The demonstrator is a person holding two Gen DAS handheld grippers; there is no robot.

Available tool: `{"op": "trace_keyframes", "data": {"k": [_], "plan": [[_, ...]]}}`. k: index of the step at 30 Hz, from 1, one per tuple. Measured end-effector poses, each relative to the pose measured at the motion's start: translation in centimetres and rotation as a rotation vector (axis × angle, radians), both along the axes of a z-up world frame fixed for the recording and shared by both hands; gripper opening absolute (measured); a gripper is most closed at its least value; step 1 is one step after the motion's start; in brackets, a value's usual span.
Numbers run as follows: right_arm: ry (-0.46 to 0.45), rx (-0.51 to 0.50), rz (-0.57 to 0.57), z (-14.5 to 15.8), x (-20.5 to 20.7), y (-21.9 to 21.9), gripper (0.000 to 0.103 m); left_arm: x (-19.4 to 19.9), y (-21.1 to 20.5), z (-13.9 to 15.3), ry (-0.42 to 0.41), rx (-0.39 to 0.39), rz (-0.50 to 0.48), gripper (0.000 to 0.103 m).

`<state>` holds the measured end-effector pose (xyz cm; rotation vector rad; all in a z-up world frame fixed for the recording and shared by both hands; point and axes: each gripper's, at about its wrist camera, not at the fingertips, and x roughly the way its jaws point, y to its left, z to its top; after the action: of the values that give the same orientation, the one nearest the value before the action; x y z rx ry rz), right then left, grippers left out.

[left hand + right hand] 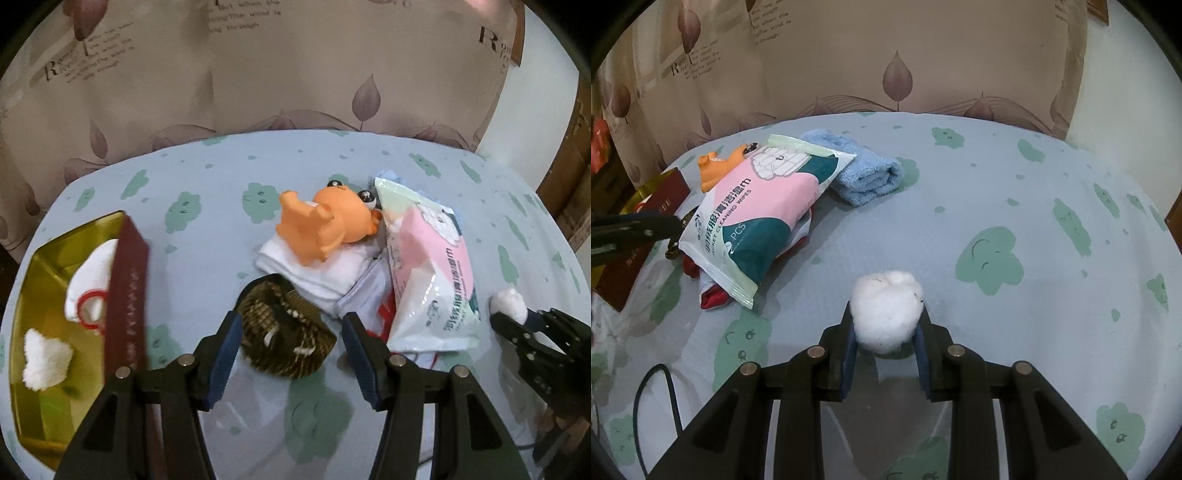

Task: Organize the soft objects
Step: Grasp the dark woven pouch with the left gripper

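Behind everything hangs a beige curtain [221, 74] printed with leaves and lettering, and below it the tabletop [207, 177] wears a pale blue cloth dotted with green clouds. Through the left wrist camera I see my left tongs [291, 343] released, jaws wide apart and empty, hovering just short of a dark woven pouch [284, 332] that lies between their tips. Past it sit a folded white cloth [317, 273] with an orange toy [325, 225] lying on top, and a pink-and-green wipes pack [428, 273] leaning over some red-and-white fabric. To the left stands a gold tin [40, 291], its red lid [125, 288] propped on edge at the rim, with a fluffy white scrap [44, 362] and a white-and-red item already inside; I judge that tin to be the collecting place. Far right, the cotton ball [508, 301] shows pinched in the other tool. Through the right wrist camera, my right tongs [886, 332] are clenched on that cotton ball [886, 310], just above the cloth, well clear of the wipes and a folded blue towel [864, 173]. To do this carry well I would keep the squeeze light but steady, lift before travelling, and cross over the pile rather than through it, releasing only once inside the tin, clear of the lid.
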<state>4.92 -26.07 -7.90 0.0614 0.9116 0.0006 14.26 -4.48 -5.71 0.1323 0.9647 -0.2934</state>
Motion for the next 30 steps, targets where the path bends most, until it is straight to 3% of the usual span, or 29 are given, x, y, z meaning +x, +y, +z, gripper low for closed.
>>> {"op": "trace_keyframes", "data": {"k": [8,10,14,16,22,30], "plan": [[-0.002,0.026,0.001,-0.1,0.0,-0.2,0.027,1.9,-0.6,-2.9,0.026,0.072,0.006,0.058],[-0.003,0.026,0.001,-0.1,-0.1,-0.2,0.027,2.0,-0.2,-3.4,0.03,0.083,0.011,0.064],[-0.002,0.024,0.0,-0.1,-0.1,-0.1,0.028,2.3,1.0,-3.9,0.032,0.028,0.028,0.064],[-0.002,0.024,0.0,0.0,-0.1,-0.2,0.028,2.4,1.4,-3.8,0.034,0.003,0.039,0.044],[-0.001,0.016,0.002,-0.1,0.0,-0.1,0.028,1.9,1.6,-3.3,0.016,-0.001,0.048,0.037],[0.001,0.005,0.004,0.0,0.0,0.1,0.028,0.2,1.5,-1.8,-0.023,0.025,0.045,0.037]]}}
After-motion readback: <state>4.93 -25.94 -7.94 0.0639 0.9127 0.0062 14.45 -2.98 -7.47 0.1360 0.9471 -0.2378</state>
